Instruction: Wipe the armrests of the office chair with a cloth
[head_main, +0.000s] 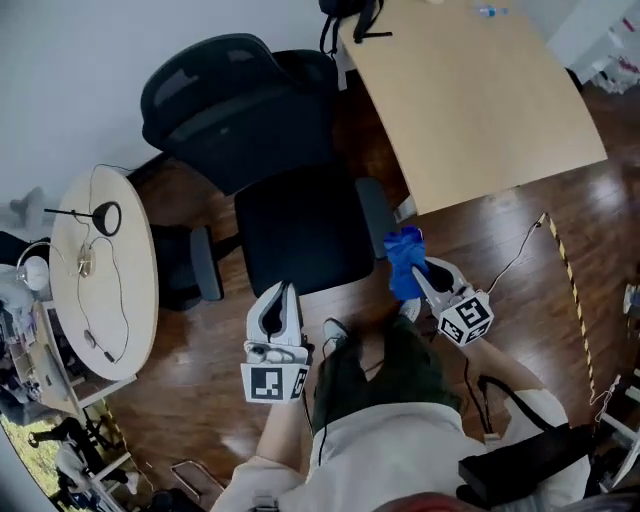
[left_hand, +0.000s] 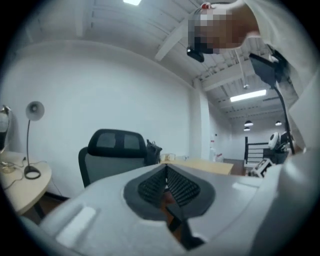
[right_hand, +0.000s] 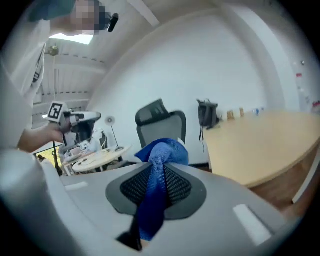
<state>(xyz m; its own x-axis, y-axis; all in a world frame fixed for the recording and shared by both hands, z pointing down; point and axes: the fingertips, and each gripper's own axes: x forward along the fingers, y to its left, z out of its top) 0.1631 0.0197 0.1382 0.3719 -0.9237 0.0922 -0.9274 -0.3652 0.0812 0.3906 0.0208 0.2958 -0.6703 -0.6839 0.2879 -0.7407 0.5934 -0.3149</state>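
While you stand at the front of the office chair (head_main: 270, 150), your right tool (head_main: 412, 268) is clamped on the blue cloth (head_main: 403, 258). The right gripper view confirms it: the cloth (right_hand: 159, 170) runs between the two jaws of that tool (right_hand: 160, 165), bunched into a knot-like wad past the tips with a tail hanging back toward the camera.

In the head view the cloth sits just beside the front end of the armrest (head_main: 375, 215) on that side. Contact can't be told from here.

Your left tool (head_main: 283, 290) hangs over the front edge of the seat (head_main: 300, 235). In its own view the jaws of the left tool (left_hand: 166, 172) are together, with nothing between them. The other armrest (head_main: 205, 262) is off to its left, apart from it.

Surroundings:
- The wooden counter (head_main: 470, 90) is on the right, near the chair, with a black bag (head_main: 350, 15) at its corner.
- The round counter (head_main: 100, 280) is on the left, carrying a desk lamp (head_main: 105, 218) and loose cables.
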